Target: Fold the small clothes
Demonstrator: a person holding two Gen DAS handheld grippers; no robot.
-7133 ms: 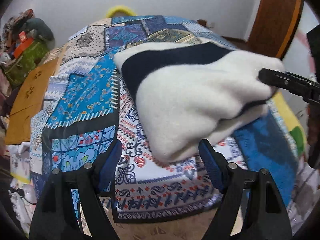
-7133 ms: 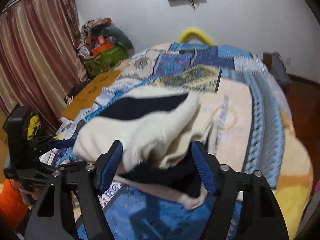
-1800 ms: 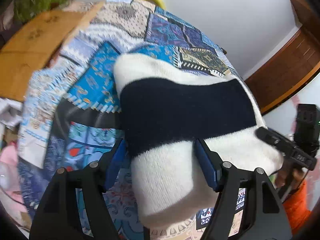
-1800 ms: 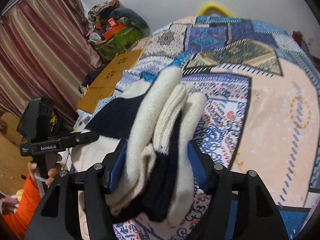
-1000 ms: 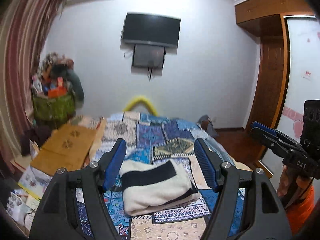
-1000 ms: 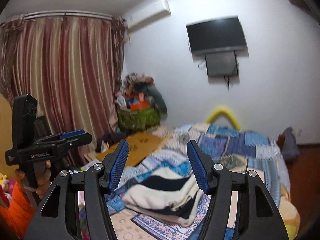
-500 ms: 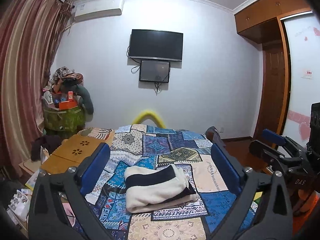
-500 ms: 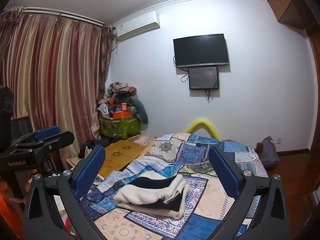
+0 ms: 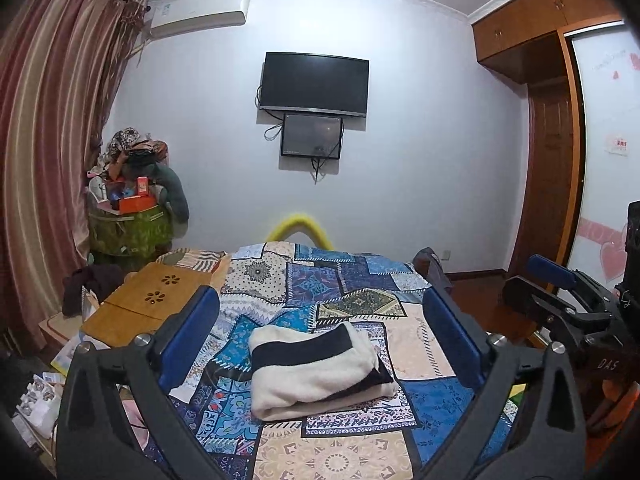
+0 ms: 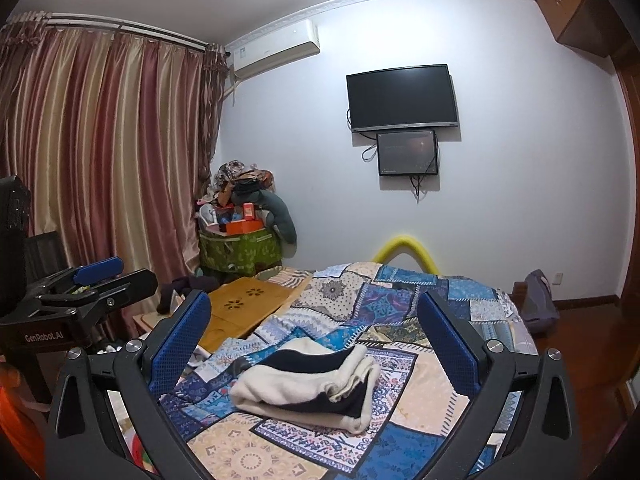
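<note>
Cream knit with a broad navy band, the folded garment [image 9: 316,368] lies as a thick bundle on the near half of the bed, on the patchwork quilt [image 9: 360,280] of blue, white and beige panels. From where I sit both tools are clear of it: my left gripper [image 9: 320,344] has just swung its jaws wide, the blue pads far apart with only air between them, and my right gripper [image 10: 316,344] has just spread the same way, nothing between its pads either. Seen through the right camera, the bundle's layered edges face right, cream over navy. Each tool also shows at the edge of the other's view, black with a blue pad. At the far end of the bed a yellow curved rail [image 9: 300,228] rises against the pale wall. High on that wall hangs a dark television [image 9: 314,82], with a smaller screen [image 9: 312,136] just beneath it and cables dangling. A white air conditioner [image 10: 276,52] sits up near the ceiling at far left, beside striped pink-and-gold curtains [image 10: 100,152]. Left of the bed, a wooden board [image 9: 148,304] with flower cut-outs lies flat, and behind it a green basket [image 9: 128,228] is heaped with clutter. Brown wooden cabinets [image 9: 540,20] and a door fill the right side.
</note>
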